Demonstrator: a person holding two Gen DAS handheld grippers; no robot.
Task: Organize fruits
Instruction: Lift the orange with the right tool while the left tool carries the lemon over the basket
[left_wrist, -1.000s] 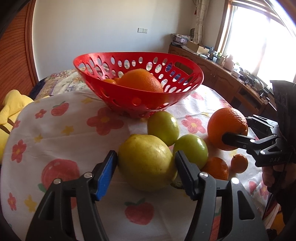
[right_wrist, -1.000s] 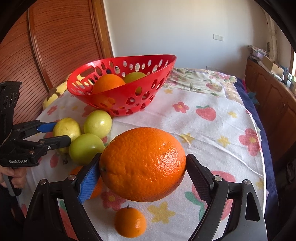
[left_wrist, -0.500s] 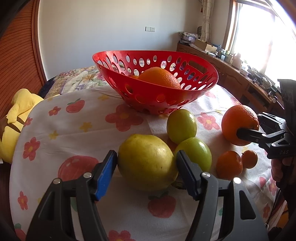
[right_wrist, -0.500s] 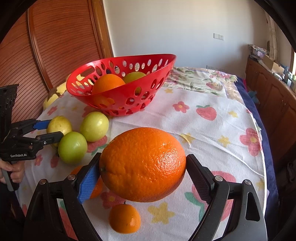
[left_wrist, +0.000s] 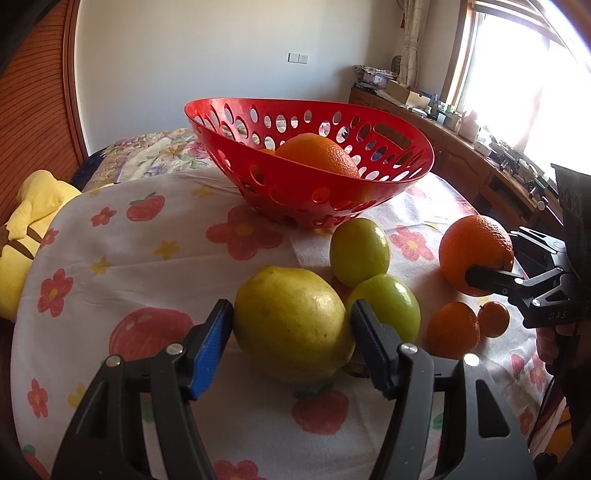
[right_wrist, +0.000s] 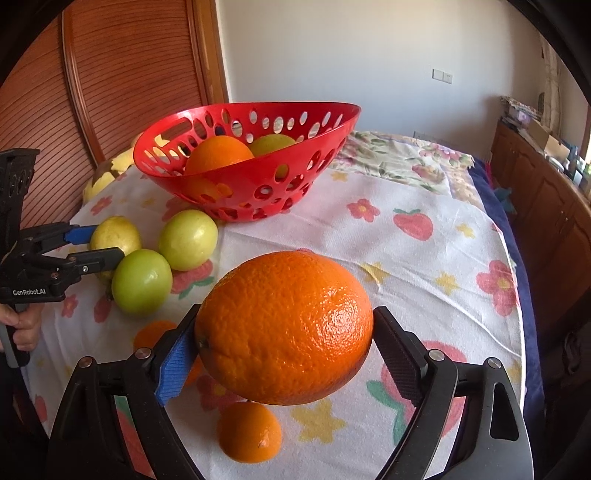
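The left claw (left_wrist: 291, 328) is clenched on the large yellow-green oval fruit (left_wrist: 291, 323), low over the flowered cloth tabletop (left_wrist: 147, 251); whether the fruit is lifted off the cloth is unclear. The right claw (right_wrist: 284, 343) grips the big round orange (right_wrist: 284, 326), held clear above the cloth. The perforated red plastic basket (left_wrist: 399, 184), holding 1 orange and 1 greenish fruit, lies ahead of both claws, beyond 2 round green fruits (left_wrist: 360, 251) resting just in front of the basket. Judging by both views, the left claw looks slightly nearer the basket, so its fruit can likely go in first, up and over the near rim.
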